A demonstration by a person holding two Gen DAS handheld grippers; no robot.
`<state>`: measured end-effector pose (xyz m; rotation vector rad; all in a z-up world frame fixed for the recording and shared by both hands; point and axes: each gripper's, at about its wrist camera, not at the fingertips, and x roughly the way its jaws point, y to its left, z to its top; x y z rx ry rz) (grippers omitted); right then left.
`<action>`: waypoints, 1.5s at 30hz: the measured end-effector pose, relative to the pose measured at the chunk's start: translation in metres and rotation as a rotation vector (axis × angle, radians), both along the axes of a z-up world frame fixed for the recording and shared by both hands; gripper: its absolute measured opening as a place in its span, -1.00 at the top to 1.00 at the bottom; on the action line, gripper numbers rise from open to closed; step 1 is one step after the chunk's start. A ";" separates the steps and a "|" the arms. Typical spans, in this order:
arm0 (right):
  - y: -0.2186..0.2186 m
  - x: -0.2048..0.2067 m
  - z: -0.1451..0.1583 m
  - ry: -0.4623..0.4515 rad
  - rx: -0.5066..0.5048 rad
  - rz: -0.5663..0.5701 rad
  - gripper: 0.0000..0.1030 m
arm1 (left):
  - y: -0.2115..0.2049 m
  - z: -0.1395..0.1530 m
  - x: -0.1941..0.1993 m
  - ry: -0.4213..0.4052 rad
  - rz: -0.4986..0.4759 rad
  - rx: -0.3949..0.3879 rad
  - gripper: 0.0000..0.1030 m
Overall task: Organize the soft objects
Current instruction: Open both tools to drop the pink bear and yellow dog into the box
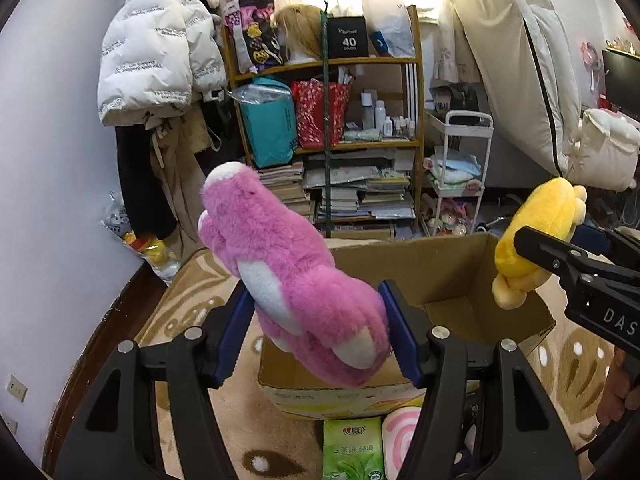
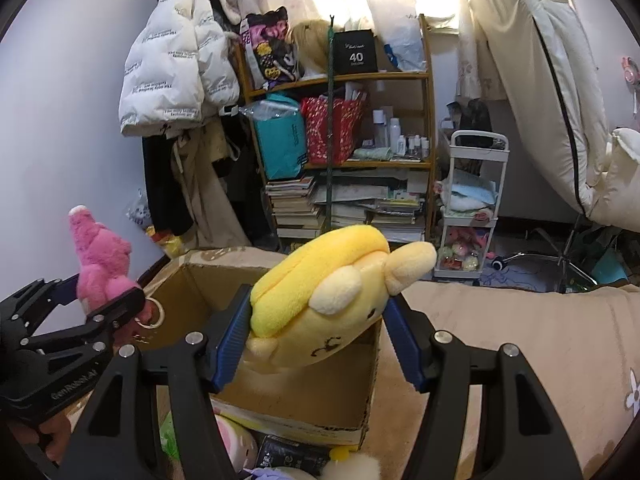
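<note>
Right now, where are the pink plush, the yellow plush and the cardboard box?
pink plush (image 1: 304, 280), left wrist view, furry pink body.
yellow plush (image 2: 320, 280), right wrist view, yellow back.
cardboard box (image 1: 452, 268), left wrist view, inner far wall.

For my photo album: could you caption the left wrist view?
Left gripper holds a pink plush toy above an open cardboard box; right gripper carries a yellow plush.

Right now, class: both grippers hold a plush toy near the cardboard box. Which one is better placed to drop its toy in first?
Left, probably. The left gripper holds the pink plush directly over the open cardboard box, while the right gripper holds the yellow plush nearer the box's edge.
</note>
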<state>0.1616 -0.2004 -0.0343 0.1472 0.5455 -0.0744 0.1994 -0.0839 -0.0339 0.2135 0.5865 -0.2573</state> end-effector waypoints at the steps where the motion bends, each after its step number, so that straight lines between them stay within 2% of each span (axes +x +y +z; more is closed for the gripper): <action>1: 0.002 0.000 -0.001 0.001 -0.002 0.007 -0.36 | -0.001 -0.002 0.000 0.006 -0.006 0.002 -0.22; 8: 0.006 0.001 -0.005 0.009 0.010 0.054 -0.38 | -0.012 -0.017 0.003 0.049 -0.038 0.029 -0.24; 12: 0.005 0.002 -0.008 0.020 0.070 0.070 -0.38 | -0.016 -0.024 0.005 0.072 -0.051 0.034 -0.25; 15: 0.003 0.004 -0.013 0.047 0.102 0.083 -0.38 | -0.015 -0.027 0.007 0.083 -0.045 0.022 -0.25; 24: 0.004 0.011 -0.024 0.105 0.114 0.078 -0.38 | -0.013 -0.031 0.010 0.094 -0.033 0.022 -0.25; 30: -0.003 0.011 -0.025 0.124 0.127 0.032 -0.41 | -0.004 -0.028 0.014 0.121 0.023 0.007 -0.34; 34: -0.008 0.008 -0.021 0.114 0.153 0.020 -0.53 | 0.007 -0.023 0.013 0.138 0.057 -0.039 -0.50; 36: -0.010 0.006 -0.019 0.106 0.149 0.012 -0.61 | 0.008 -0.021 0.010 0.127 0.069 -0.026 -0.52; 38: -0.010 0.004 -0.017 0.102 0.149 0.006 -0.80 | 0.009 -0.020 0.007 0.122 0.069 -0.010 -0.56; 42: -0.011 -0.001 -0.013 0.103 0.141 -0.013 -0.83 | 0.011 -0.018 -0.004 0.094 0.102 0.020 -0.80; 44: -0.011 -0.004 -0.011 0.099 0.139 -0.019 -1.00 | 0.011 -0.016 -0.009 0.084 0.112 0.026 -0.85; 45: -0.012 -0.007 -0.010 0.091 0.138 -0.023 -1.00 | 0.011 -0.015 -0.011 0.082 0.113 0.029 -0.85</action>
